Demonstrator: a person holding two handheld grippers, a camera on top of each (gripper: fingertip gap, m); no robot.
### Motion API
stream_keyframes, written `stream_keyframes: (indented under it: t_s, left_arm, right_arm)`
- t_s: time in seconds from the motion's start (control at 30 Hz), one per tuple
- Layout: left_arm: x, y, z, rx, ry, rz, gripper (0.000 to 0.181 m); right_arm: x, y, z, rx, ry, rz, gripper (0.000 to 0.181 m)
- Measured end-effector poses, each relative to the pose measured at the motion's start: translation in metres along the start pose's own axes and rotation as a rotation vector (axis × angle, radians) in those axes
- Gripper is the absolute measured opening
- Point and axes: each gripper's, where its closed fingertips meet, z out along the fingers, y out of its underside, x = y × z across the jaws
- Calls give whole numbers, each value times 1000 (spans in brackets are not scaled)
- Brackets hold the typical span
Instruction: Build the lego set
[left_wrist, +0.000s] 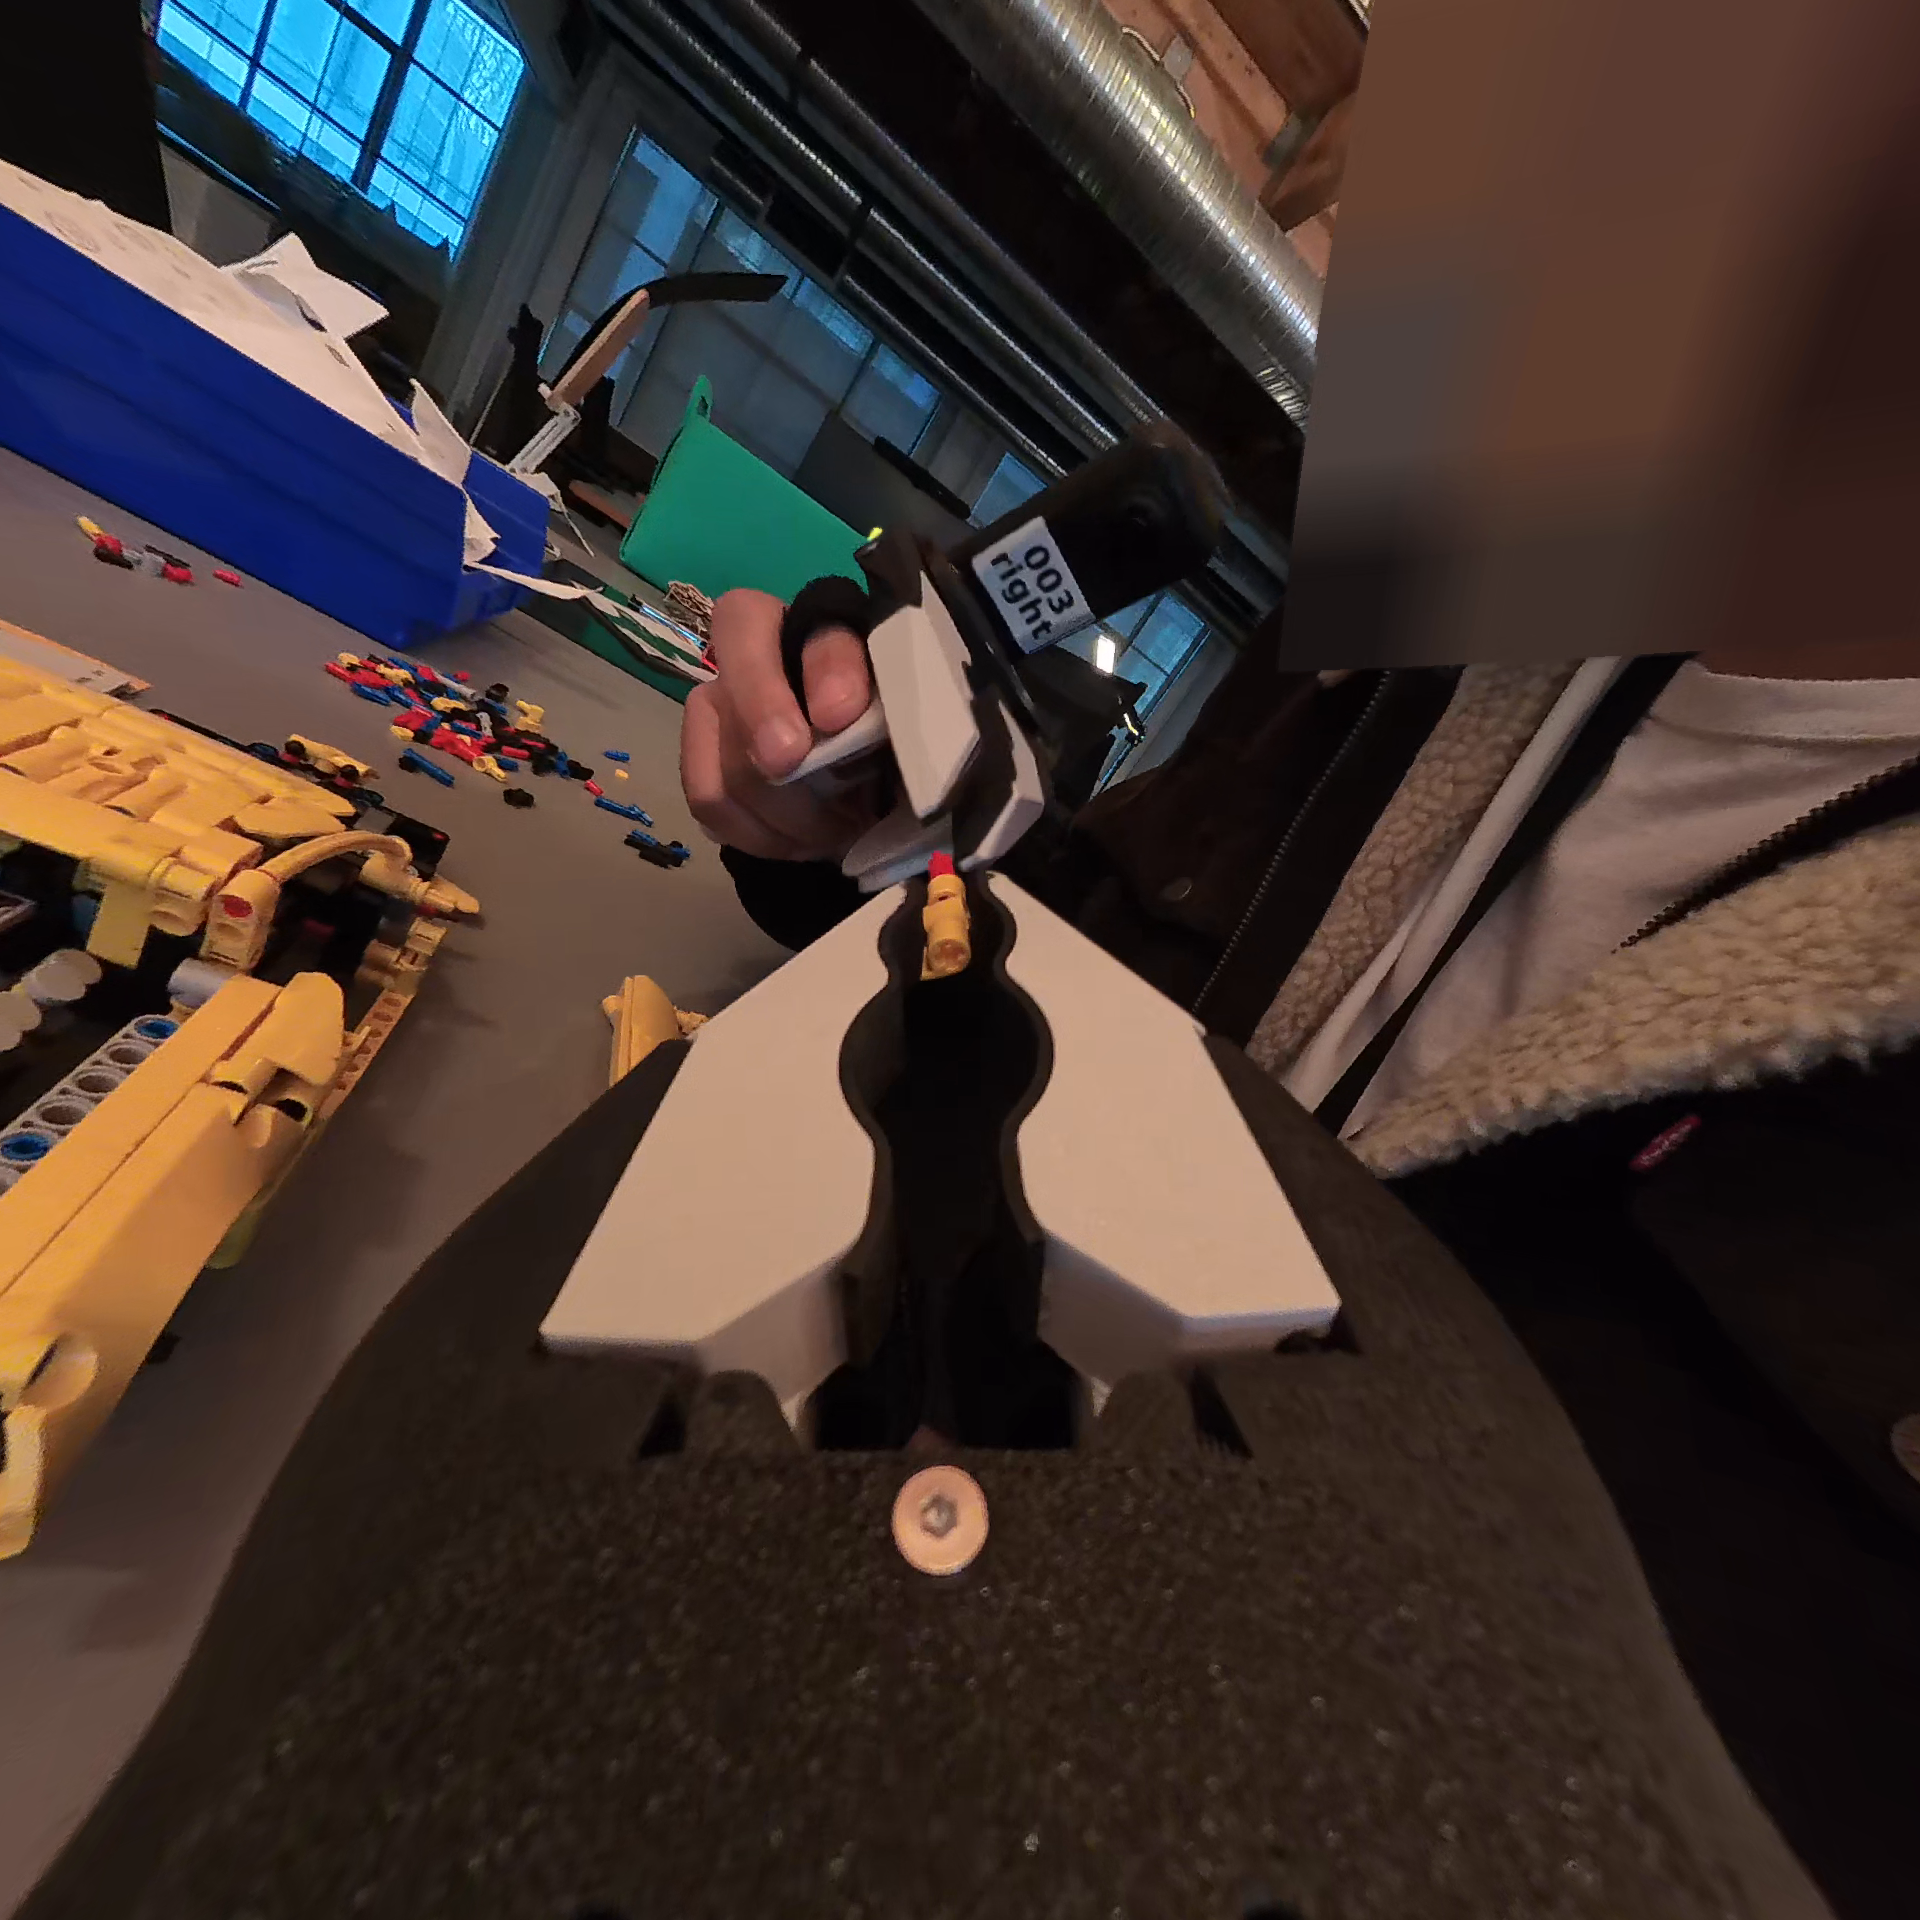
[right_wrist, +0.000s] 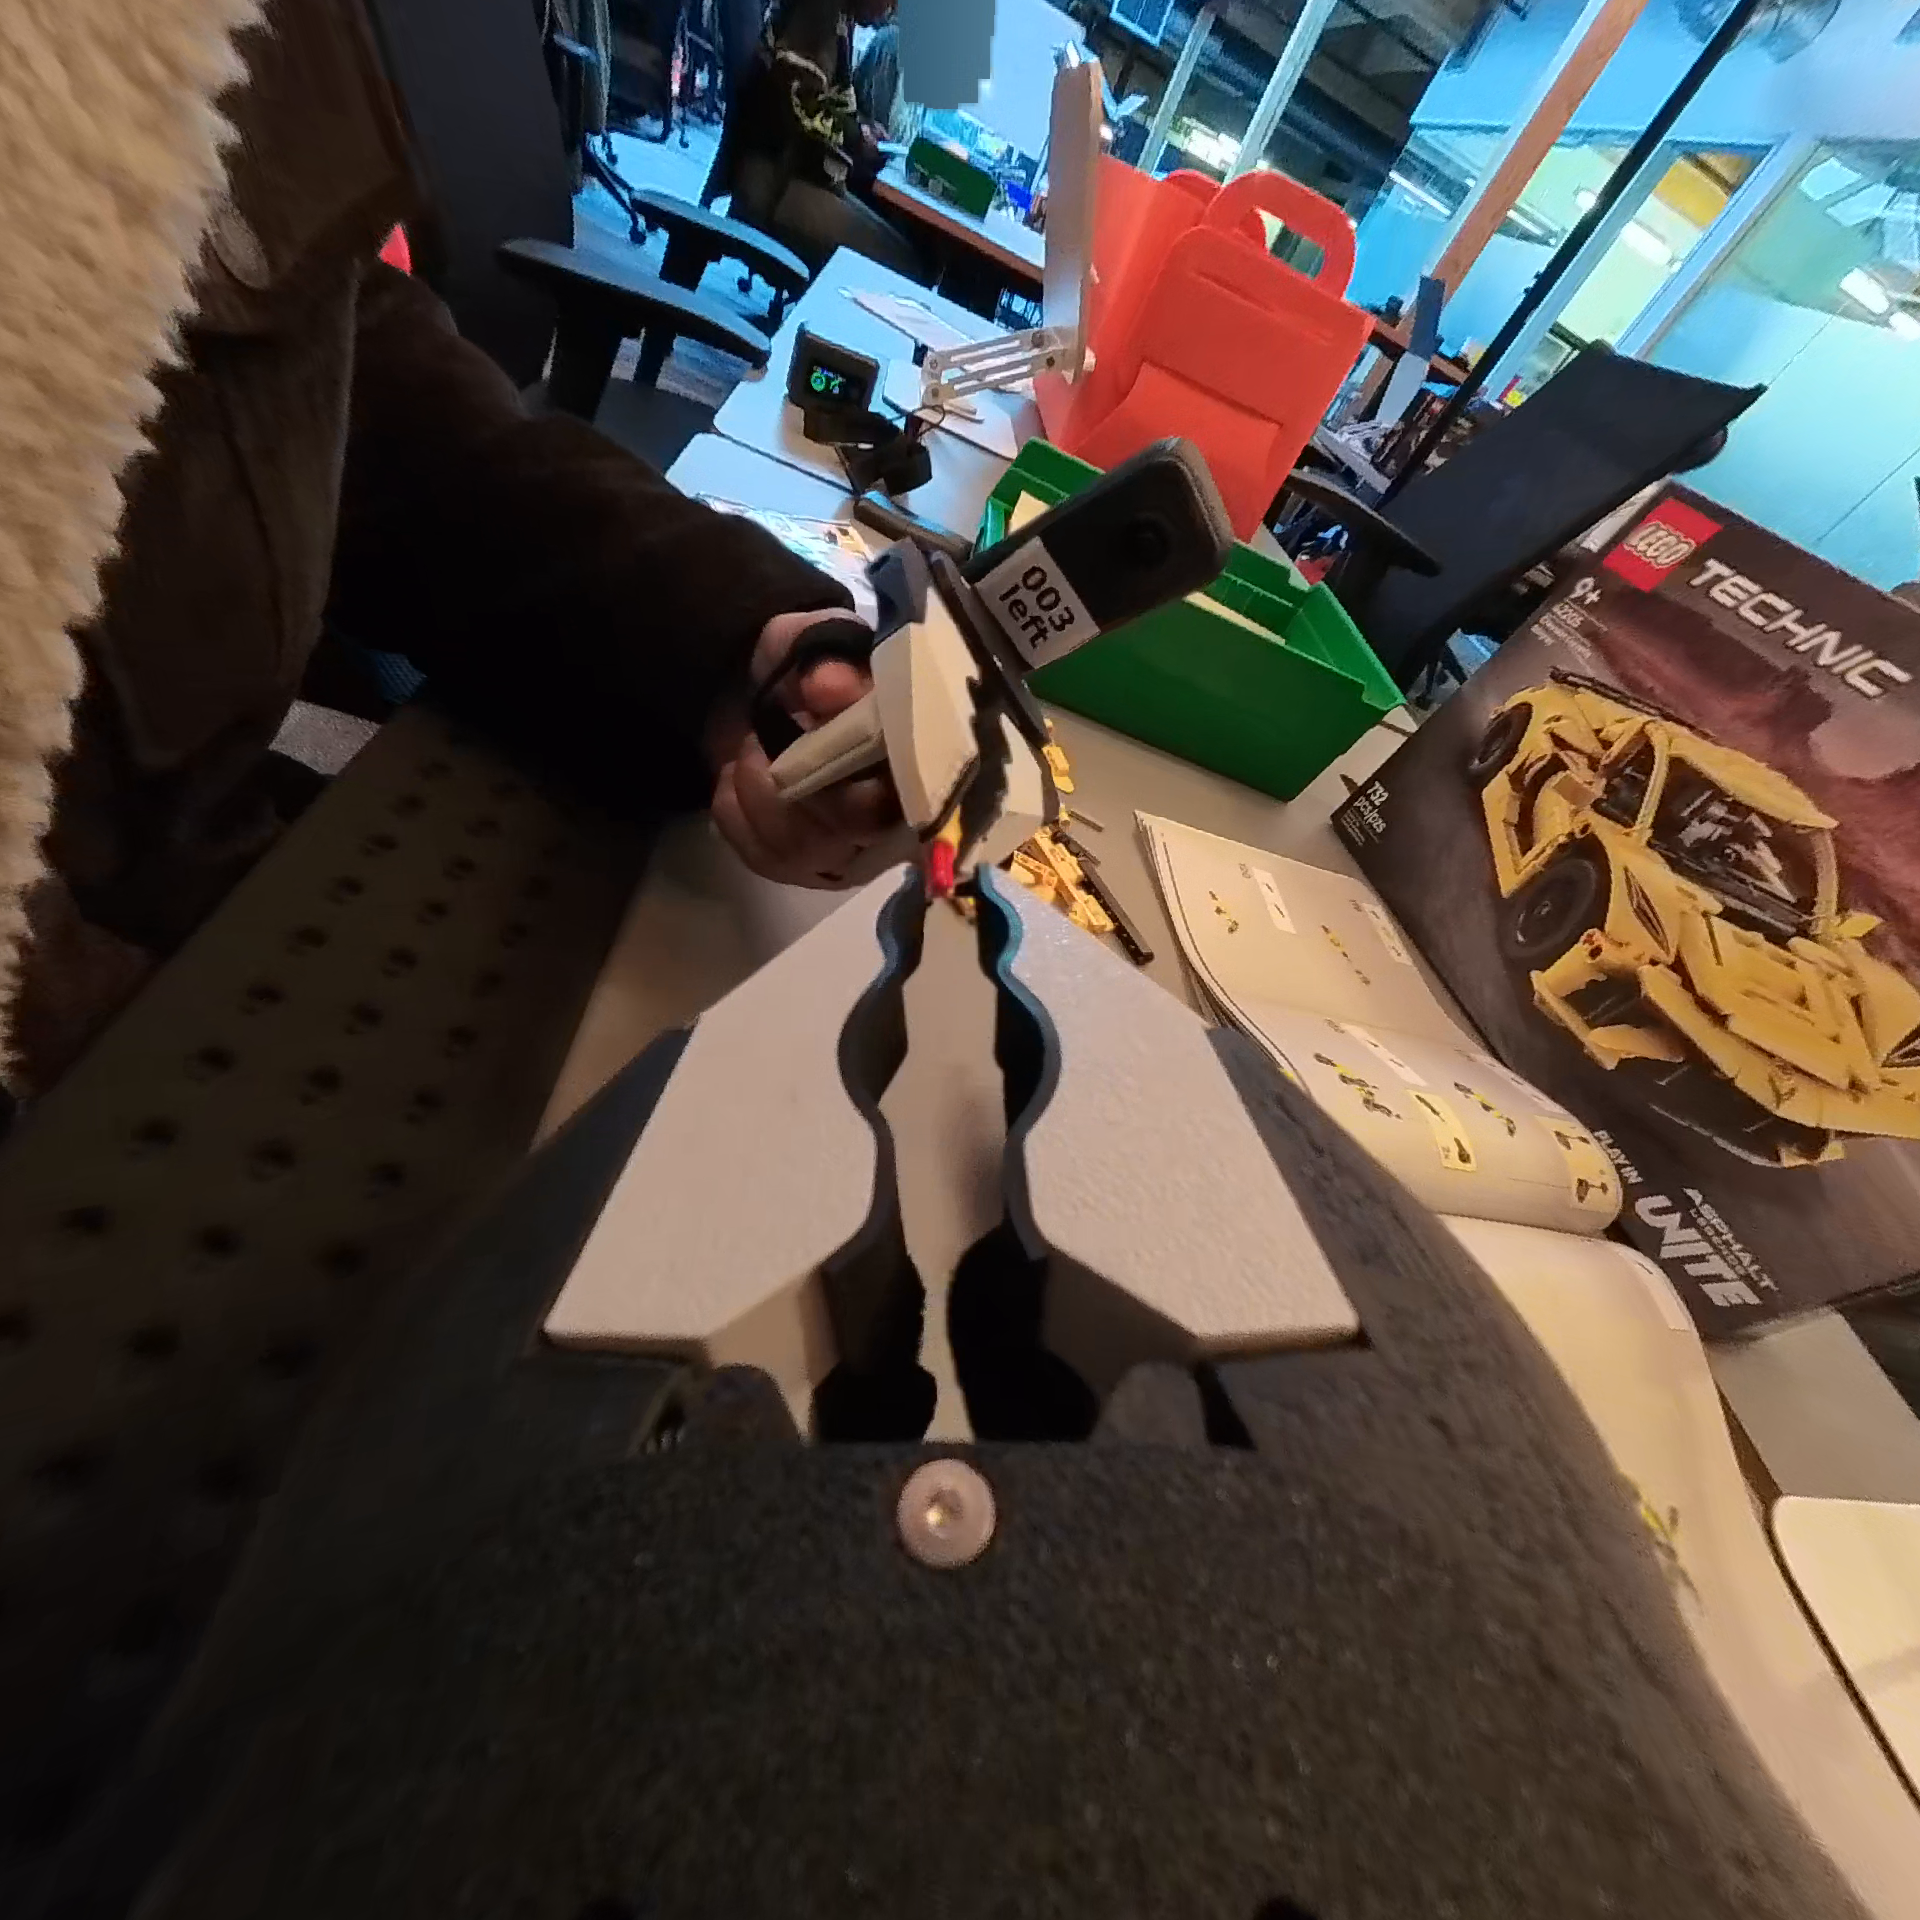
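In the left wrist view my left gripper (left_wrist: 942, 914) is shut on a small yellow connector (left_wrist: 943, 930) that stands upright between its tips. A red pin (left_wrist: 940, 864) sticks out of the connector's top. My right gripper (left_wrist: 930, 847) comes in from above, tip to tip with the left, and pinches that pin. In the right wrist view my right gripper (right_wrist: 943, 883) closes on the red pin (right_wrist: 940, 862), and the left gripper (right_wrist: 961, 821) faces it, with a bit of yellow showing. Both are held in the air above the table.
A partly built yellow car (left_wrist: 156, 935) lies at the left, with a loose yellow panel (left_wrist: 644, 1013) and a scatter of small pieces (left_wrist: 488, 717) beyond it. A blue bin (left_wrist: 208, 416) stands behind. The set's box (right_wrist: 1662, 883), open instruction booklet (right_wrist: 1351, 1018), green bin (right_wrist: 1195, 655) and yellow parts (right_wrist: 1060, 862) are at the right. Left and right tips are no more than a few centimetres apart.
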Motion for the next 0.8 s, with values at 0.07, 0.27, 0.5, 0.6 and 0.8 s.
stream_keyframes:
  t_s: [0.07, 0.27, 0.5, 0.6, 0.8]
  left_arm:
    - [3, 0, 1, 2, 20, -8, 8]
    - [7, 2, 2, -9, 52, -20, 8]
    - [6, 3, 2, -12, 43, -17, 8]
    - [4, 2, 3, -8, 34, -16, 8]
    - [-7, 0, 0, 20, -26, -17, 8]
  right_arm:
    - [-4, 1, 4, -8, 1, -24, 8]
    - [-8, 1, 6, -8, -4, -50, 4]
    - [-8, 2, 6, -14, 0, -61, 3]
    - [-7, 2, 6, -25, 5, -79, 3]
    - [2, 11, 9, -107, 60, -97, 2]
